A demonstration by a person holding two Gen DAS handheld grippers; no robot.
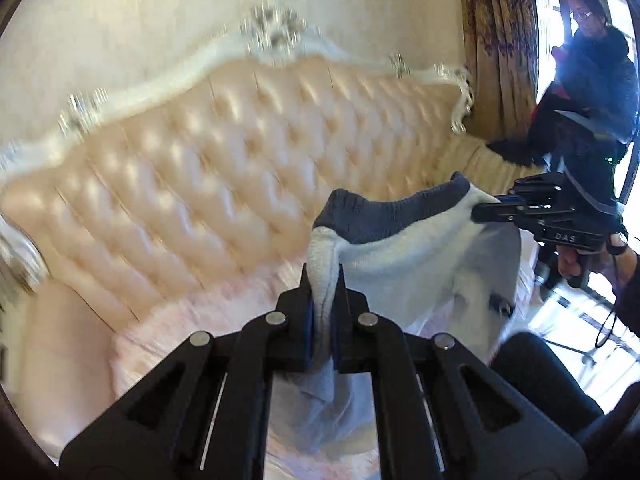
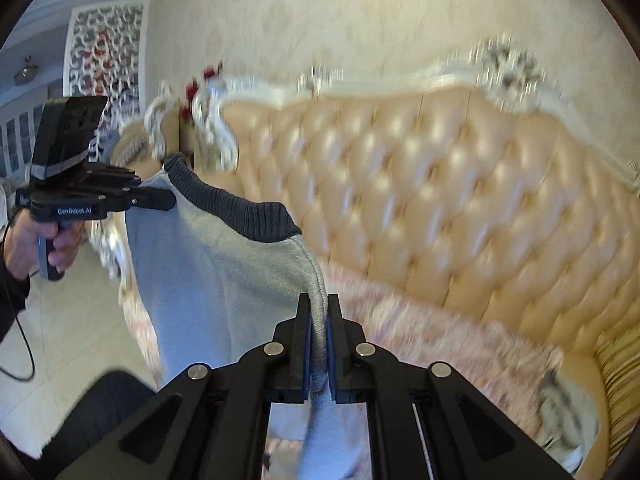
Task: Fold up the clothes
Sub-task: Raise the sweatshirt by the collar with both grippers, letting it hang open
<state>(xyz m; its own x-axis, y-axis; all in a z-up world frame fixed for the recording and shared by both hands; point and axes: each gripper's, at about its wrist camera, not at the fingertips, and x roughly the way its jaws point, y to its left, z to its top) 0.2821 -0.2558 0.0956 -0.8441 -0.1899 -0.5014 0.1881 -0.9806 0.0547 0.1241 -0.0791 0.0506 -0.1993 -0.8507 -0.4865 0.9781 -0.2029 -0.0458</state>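
Both hand-held grippers (image 1: 323, 280) (image 2: 319, 308) clamped on grey sweater (image 2: 208, 272) (bystander (image 1: 592, 80) in left view only).

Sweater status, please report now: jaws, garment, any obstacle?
Left gripper and right gripper both shut on sweater. Sweater lifted, spread above sofa. No obstacle seen.

I log bright daylight with glare from the window (image 1: 560, 8), motion blur across the tufted sofa back (image 2: 440, 184), and fisheye bending with dark vignette at every edge.
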